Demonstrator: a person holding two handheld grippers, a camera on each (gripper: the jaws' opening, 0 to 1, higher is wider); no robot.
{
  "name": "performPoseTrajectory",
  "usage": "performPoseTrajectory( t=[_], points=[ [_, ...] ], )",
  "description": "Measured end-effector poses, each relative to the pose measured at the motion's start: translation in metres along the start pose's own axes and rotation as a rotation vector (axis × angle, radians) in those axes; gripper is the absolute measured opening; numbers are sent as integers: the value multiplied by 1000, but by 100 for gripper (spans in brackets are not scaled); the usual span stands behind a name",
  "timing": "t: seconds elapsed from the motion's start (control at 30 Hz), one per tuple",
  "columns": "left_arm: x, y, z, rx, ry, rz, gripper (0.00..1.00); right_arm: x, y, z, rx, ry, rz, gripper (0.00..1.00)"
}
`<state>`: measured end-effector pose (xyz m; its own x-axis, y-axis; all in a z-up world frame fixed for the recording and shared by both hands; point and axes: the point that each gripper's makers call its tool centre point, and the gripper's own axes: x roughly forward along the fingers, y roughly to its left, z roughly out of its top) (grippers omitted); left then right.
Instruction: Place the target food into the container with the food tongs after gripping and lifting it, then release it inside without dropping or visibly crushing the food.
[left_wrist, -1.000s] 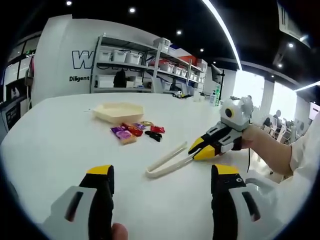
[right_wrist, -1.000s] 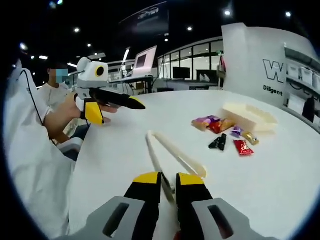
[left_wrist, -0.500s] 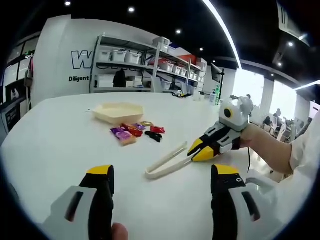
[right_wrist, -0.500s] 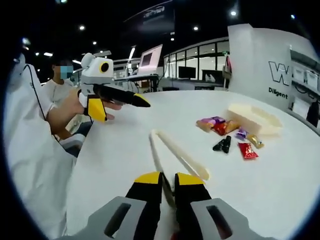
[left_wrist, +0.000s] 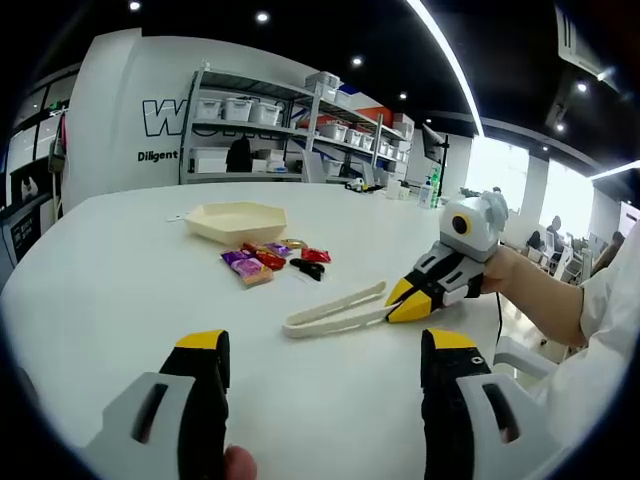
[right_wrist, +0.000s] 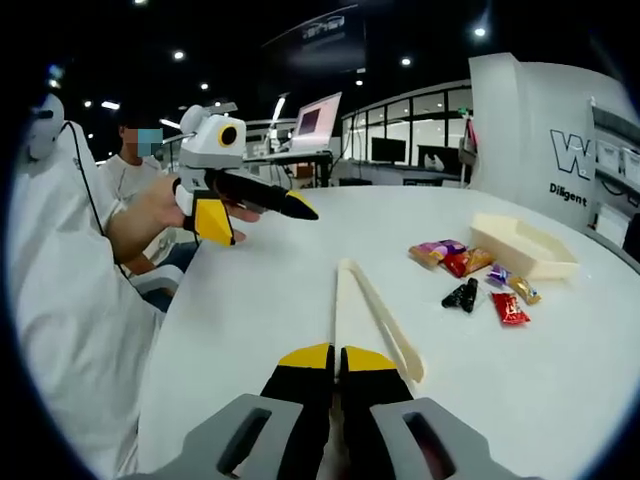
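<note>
Wall text "Diligent" | right hand-held gripper (right_wrist: 335, 352) clamps tongs (right_wrist: 365, 305) | left hand-held gripper (left_wrist: 318, 352) wide

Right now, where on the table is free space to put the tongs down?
Free: the wide white table nearer than the candies, and the stretch between the tongs and the left gripper. Crowded: around the candies beside the cream tray.

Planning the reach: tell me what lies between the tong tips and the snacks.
Bare white table. In the left gripper view, nothing sits between the tongs, held by the right gripper, and the snacks; the right gripper view shows the same gap.
</note>
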<state>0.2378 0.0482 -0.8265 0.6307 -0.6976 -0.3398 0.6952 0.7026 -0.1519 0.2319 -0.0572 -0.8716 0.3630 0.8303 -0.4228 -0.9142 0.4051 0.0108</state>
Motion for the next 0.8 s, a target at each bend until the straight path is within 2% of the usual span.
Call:
performPoseTrajectory(
  t=[0.23, 0.47, 0.5, 0.8],
  points=[
    [1, -1, -1, 0, 4, -8, 75, -3, 2, 3, 33, -25, 19, 0],
    [3, -4, -4, -2, 12, -24, 72, -6, 3, 11, 115, -84, 41, 0],
    [4, -4, -4, -4, 14, -28, 72, -7, 3, 12, 156, -94, 50, 0],
    [8, -12, -8, -37, 21, -76, 70, -11, 2, 20, 216, -154, 64, 0]
  ],
)
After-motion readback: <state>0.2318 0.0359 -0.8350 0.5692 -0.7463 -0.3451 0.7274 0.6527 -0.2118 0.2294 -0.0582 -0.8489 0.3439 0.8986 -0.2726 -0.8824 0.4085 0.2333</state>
